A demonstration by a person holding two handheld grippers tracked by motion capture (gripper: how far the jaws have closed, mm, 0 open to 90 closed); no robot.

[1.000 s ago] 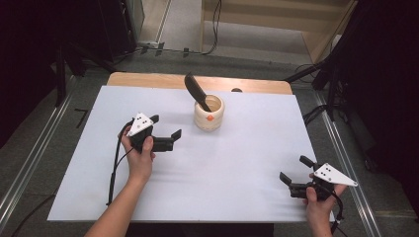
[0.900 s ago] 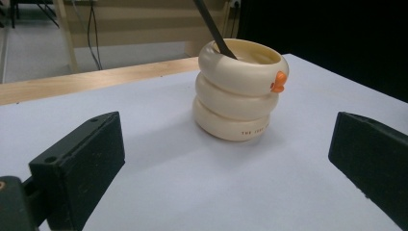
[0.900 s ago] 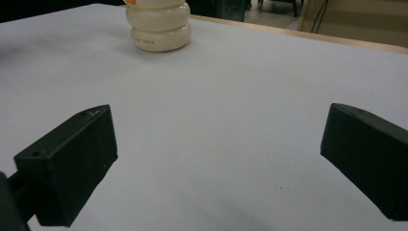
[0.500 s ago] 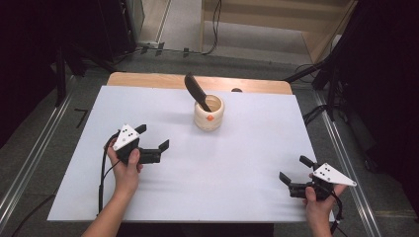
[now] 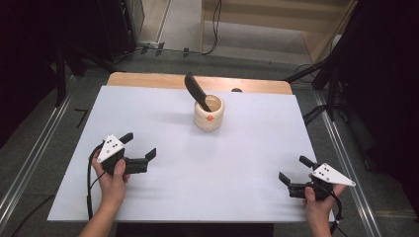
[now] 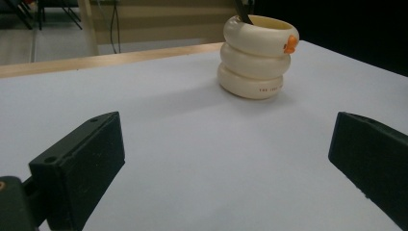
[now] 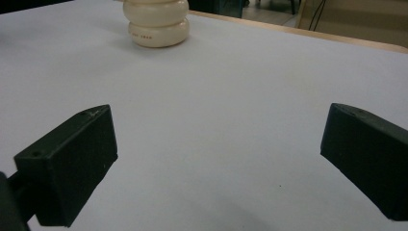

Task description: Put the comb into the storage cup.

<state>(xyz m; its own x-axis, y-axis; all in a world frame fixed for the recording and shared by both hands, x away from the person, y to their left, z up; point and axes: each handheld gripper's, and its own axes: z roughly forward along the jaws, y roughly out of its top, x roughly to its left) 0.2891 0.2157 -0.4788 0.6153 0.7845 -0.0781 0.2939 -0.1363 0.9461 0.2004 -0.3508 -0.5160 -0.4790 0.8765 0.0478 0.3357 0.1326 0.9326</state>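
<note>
Two grippers, left and right, fingers wide apart, empty, on white table; dark room, cream holder near far edge.

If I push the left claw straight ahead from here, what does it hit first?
Probably the cream ringed cup: it stands ahead of the open left claw, slightly right of centre, with bare white table in between. Depth is uncertain.

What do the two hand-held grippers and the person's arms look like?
Each hand-held gripper, left and right, is black with two blocky jaws and a pale three-cornered plate on top marked with dark dots. A black cable trails from each along the forearm. The forearms are bare, with no sleeves or gloves visible.
</note>
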